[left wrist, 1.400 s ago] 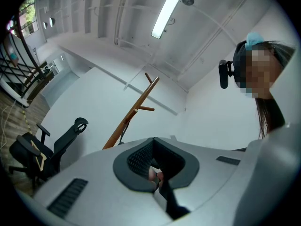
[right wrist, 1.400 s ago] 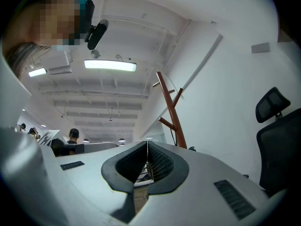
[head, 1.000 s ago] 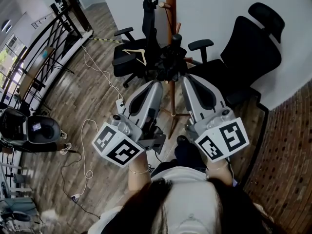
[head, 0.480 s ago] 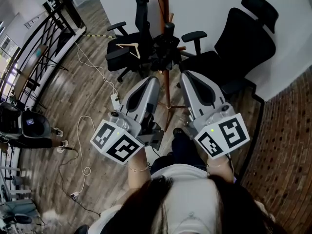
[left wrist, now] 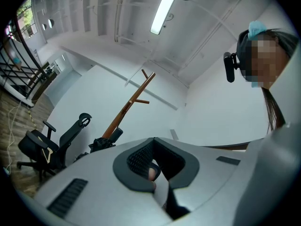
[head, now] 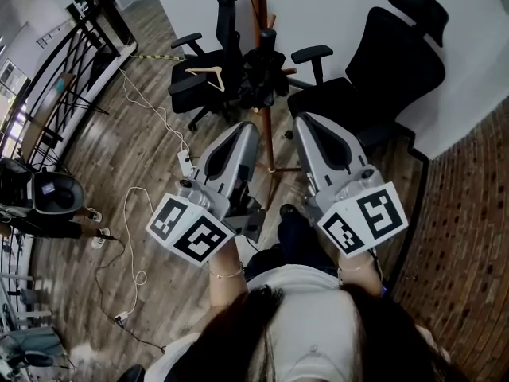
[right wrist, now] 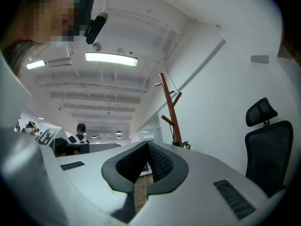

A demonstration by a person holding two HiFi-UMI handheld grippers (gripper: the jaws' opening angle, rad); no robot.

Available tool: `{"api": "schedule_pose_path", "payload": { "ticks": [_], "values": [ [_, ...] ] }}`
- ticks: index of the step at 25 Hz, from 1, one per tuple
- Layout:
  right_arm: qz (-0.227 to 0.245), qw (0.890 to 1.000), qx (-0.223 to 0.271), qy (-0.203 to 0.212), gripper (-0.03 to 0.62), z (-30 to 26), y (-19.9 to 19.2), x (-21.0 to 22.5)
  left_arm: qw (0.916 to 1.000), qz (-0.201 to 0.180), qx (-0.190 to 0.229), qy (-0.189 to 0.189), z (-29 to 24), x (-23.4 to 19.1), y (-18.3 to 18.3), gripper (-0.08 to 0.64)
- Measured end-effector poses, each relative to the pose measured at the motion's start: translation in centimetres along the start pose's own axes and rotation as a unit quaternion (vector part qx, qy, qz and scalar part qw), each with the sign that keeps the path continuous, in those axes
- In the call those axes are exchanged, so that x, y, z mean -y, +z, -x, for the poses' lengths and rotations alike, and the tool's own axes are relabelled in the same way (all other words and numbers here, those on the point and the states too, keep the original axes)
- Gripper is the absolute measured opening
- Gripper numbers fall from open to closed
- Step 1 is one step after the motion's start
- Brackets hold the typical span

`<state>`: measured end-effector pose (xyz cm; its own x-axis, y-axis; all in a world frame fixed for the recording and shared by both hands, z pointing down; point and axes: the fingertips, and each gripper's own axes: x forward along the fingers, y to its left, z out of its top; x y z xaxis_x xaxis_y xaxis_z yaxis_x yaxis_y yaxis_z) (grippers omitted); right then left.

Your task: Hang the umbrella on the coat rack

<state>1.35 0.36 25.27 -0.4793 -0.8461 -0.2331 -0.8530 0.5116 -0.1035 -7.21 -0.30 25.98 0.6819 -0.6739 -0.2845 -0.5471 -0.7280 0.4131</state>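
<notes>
Your umbrella (head: 258,72), black and loosely bunched with its stubby handle up, sits against the wooden coat rack (head: 256,10) pole at 12 o'clock. The fingers of your left gripper (head: 248,130) and right gripper (head: 303,123) are closed on nothing.

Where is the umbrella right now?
In the head view, the black umbrella sits bunched against the wooden coat rack pole at top centre, between the left office chair and the right office chair.

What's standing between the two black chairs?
The wooden coat rack, with the black umbrella on it, stands between them; the head view shows it.
</notes>
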Motion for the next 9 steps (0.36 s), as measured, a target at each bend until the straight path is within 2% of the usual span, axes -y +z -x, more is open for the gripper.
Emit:
{"api": "schedule_pose_path", "payload": {
  "ticks": [9],
  "values": [
    [0.001,1.000,0.001,-0.009,0.035,1.0,0.7,0.9,0.9999,0.001,-0.010,-0.010,-1.2,1.0,-0.8,0.009]
  ]
}}
